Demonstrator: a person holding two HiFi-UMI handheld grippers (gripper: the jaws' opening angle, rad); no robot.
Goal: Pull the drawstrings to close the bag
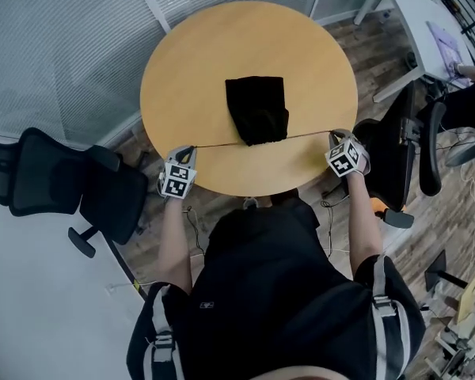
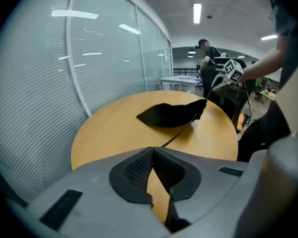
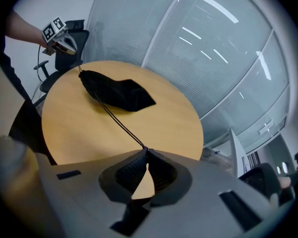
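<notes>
A black drawstring bag (image 1: 257, 108) lies in the middle of the round wooden table (image 1: 190, 62), its gathered mouth toward me. One thin drawstring (image 1: 214, 144) runs taut from the mouth out to the left, another (image 1: 309, 135) out to the right. My left gripper (image 1: 188, 151) is at the table's near left edge, shut on the left string's end (image 2: 163, 144). My right gripper (image 1: 334, 138) is at the near right edge, shut on the right string (image 3: 124, 127). In each gripper view the bag (image 2: 171, 115) (image 3: 116, 94) lies ahead and the opposite gripper (image 2: 232, 72) (image 3: 58, 35) shows beyond it.
A black office chair (image 1: 59, 182) stands left of the table and another (image 1: 396, 165) to its right. A white desk (image 1: 423, 22) is at the upper right. Glass walls with blinds (image 1: 55, 46) run behind the table. A person (image 2: 207, 58) stands far back.
</notes>
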